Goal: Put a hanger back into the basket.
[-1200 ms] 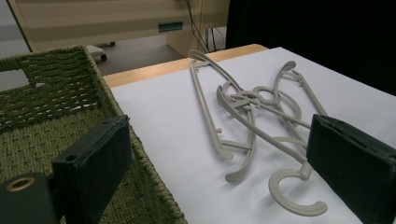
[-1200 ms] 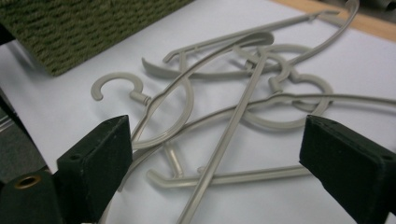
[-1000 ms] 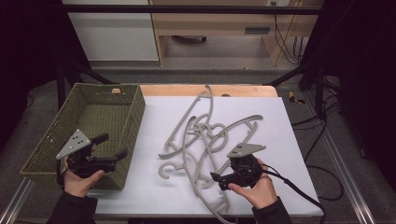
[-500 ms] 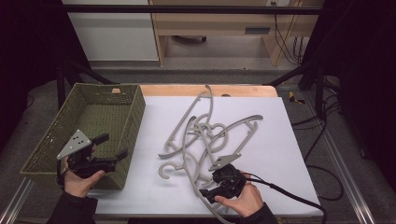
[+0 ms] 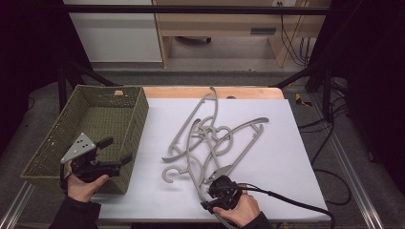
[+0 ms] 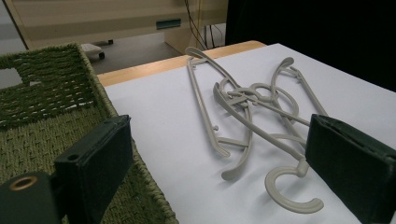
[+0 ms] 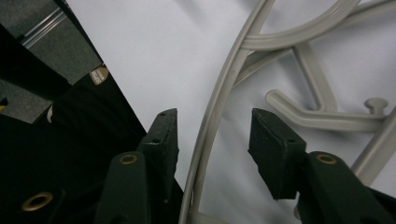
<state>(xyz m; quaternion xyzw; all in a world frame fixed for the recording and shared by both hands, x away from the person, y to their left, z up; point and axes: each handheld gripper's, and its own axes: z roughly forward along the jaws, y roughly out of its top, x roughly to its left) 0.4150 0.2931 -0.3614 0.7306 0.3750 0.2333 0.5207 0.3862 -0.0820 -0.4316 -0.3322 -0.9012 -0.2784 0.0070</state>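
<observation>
Hanger of pale grey moulded plastic [image 7: 219, 88], thin-barred and curved, lying flat on the white tabletop [image 5: 286, 157] with one long bar running straight up between the fingers [image 7: 166, 135] of the right gripper [image 7: 212, 126]. Jaws just been closing, bar between them, a gap showing on either side, so not yet pinched. Probably light and fairly stiff, with a little spring along the arms; smooth and likely slippery against the pads. Best taken on this plain bar, square across it, rather than on a curve where it could twist out.

Worth minding: beyond the fingertips, tangled with the other grey plastic hangers [image 5: 215, 138] (hooks and arms crossing one another), so liable to drag its neighbours or snag when raised. Not fragile to judge by the look, though a thin hook could flex under a hard pull.

Matt, uniform grey, with a small peg near one arm ahead and to the right of the fingertips, and a round open hook at the end.

Left gripper [image 6: 219, 140] held spread wide with nothing between its pads, over the near corner of the green woven basket [image 5: 138, 114], the hanger pile well ahead of its fingertips.
</observation>
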